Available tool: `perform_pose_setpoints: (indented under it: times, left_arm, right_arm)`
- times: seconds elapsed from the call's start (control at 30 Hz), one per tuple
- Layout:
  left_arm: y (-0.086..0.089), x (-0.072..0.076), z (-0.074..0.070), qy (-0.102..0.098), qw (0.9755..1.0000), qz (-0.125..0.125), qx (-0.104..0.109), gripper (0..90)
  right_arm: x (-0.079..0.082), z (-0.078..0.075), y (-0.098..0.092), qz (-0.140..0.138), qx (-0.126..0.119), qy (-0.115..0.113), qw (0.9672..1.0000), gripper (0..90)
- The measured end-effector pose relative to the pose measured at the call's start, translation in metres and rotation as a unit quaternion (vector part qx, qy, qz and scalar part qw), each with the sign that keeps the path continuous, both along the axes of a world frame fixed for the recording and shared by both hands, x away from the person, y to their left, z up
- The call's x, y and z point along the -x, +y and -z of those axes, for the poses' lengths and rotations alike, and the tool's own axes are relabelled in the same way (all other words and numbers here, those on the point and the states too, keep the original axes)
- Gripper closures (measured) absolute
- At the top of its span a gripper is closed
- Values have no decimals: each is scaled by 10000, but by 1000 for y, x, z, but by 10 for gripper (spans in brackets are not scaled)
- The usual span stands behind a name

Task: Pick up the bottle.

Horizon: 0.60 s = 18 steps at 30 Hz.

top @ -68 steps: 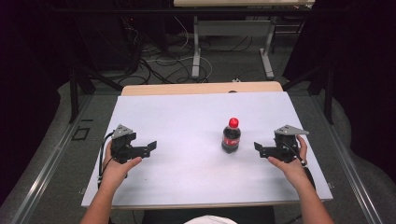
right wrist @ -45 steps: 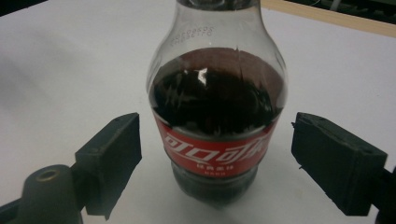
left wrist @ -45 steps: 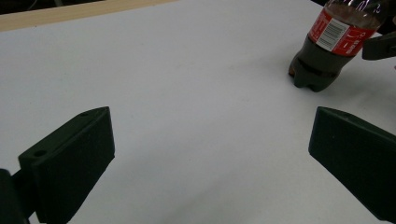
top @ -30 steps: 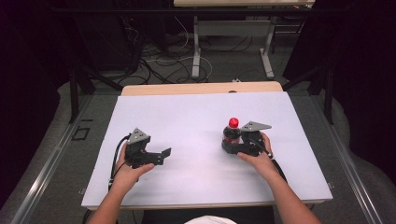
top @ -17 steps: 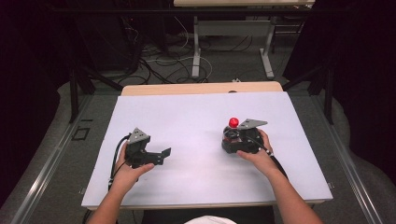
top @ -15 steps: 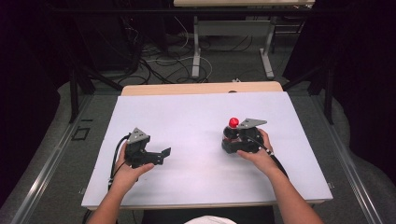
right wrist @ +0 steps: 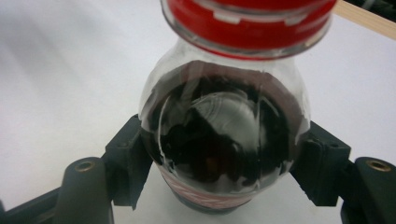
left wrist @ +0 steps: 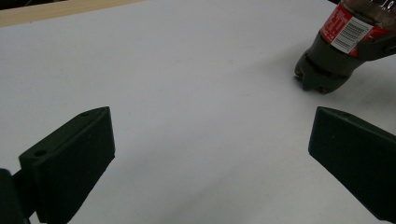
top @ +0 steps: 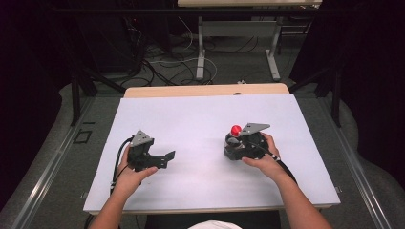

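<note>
**Bottle clamped at the right, left jaws wide**

White tabletop [top: 200,124] stood against a dark room in the high view, with a wooden strip along its far edge, cables on the floor beyond and the legs of another table behind. From above, the right gripper [top: 235,147] was closed around a dark bottle [top: 234,143] with a red cap [top: 236,130]; its jaws had just been closing, with the bottle between them. The left gripper [top: 168,158] was held well apart from it, its jaws spread with nothing between them.

From the left gripper view, the two black jaws stood wide over bare white surface. The bottle [left wrist: 337,51] appeared beyond the right-hand jaw, tilted, and this view alone showed its ridged base and the red label [left wrist: 348,23] with a barcode. Whether the base still touched the tabletop could not be told.

From the right gripper view, the bottle [right wrist: 224,140] sat squarely between the jaws, both pads pressed against its sides just below the shoulder. Dark liquid showed through the clear plastic, and the red cap [right wrist: 247,21] rose above the jaws toward the wooden strip [right wrist: 364,18].
</note>
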<state>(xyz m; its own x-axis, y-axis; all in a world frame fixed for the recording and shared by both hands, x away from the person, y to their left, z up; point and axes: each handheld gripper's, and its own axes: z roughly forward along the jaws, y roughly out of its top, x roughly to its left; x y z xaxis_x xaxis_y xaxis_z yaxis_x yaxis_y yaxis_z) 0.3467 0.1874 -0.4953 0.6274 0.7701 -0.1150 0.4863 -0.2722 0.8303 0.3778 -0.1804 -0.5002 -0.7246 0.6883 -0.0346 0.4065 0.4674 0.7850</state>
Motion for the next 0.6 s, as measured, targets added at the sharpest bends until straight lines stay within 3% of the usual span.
perform_pose_setpoints:
  times: [0.2,0.43,0.6]
  left_arm:
    - [-2,2,-3,-35,9999,92,-23,7]
    - [-10,6,-10,-72,9998,166,-22,7]
    - [-21,7,-22,-143,9994,317,61,30]
  right_arm:
    - [13,-13,8,-327,59,-28,9994,297]
    - [22,-19,17,-413,16,-97,9991,298]
    - [32,-27,32,-605,167,-35,9980,298]
